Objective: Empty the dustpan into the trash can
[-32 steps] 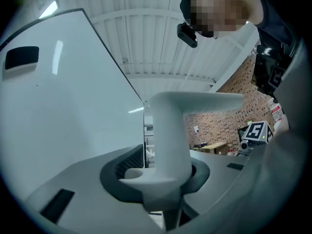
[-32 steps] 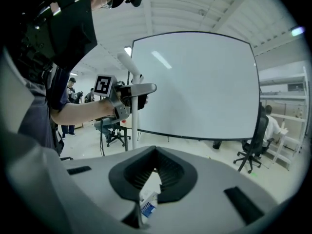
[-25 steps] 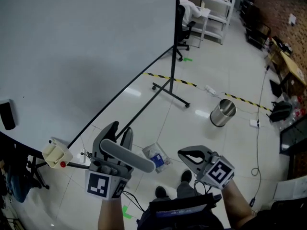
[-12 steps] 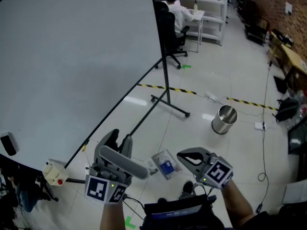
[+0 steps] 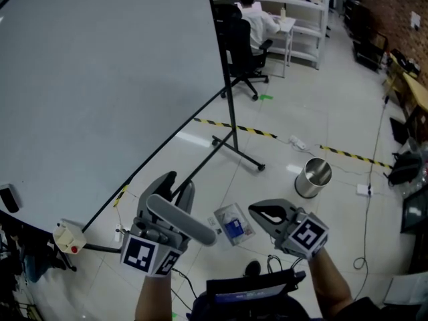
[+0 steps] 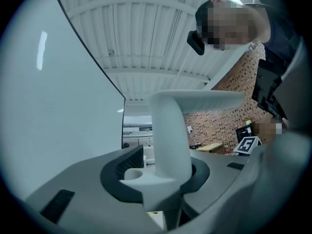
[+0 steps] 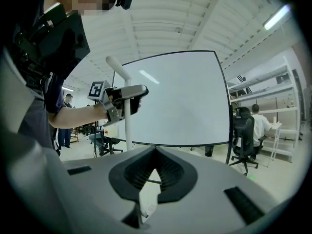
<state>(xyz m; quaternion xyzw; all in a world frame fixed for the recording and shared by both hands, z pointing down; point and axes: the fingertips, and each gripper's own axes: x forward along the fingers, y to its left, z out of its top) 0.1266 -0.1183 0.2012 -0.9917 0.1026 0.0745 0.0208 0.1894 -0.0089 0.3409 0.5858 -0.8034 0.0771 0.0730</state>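
My left gripper is shut on the dustpan handle, a pale grey bar that crosses its jaws. In the left gripper view the dustpan handle rises between the pads and bends right. Below it hangs the pan with blue and white scraps in it. The trash can, a shiny open metal cylinder, stands on the floor ahead and to the right, well apart from the pan. My right gripper is beside the pan, shut and holding nothing. In the right gripper view the right gripper faces the pole.
A big whiteboard on a wheeled stand fills the left. Yellow-black tape crosses the floor, with a power strip and cables near the can. A person sits at a desk at the back. A cream box sits low left.
The view has moved forward over the floor. The trash can now sits lower in the head view. Both grippers keep their hold and pose, and the pan has shifted slightly right.
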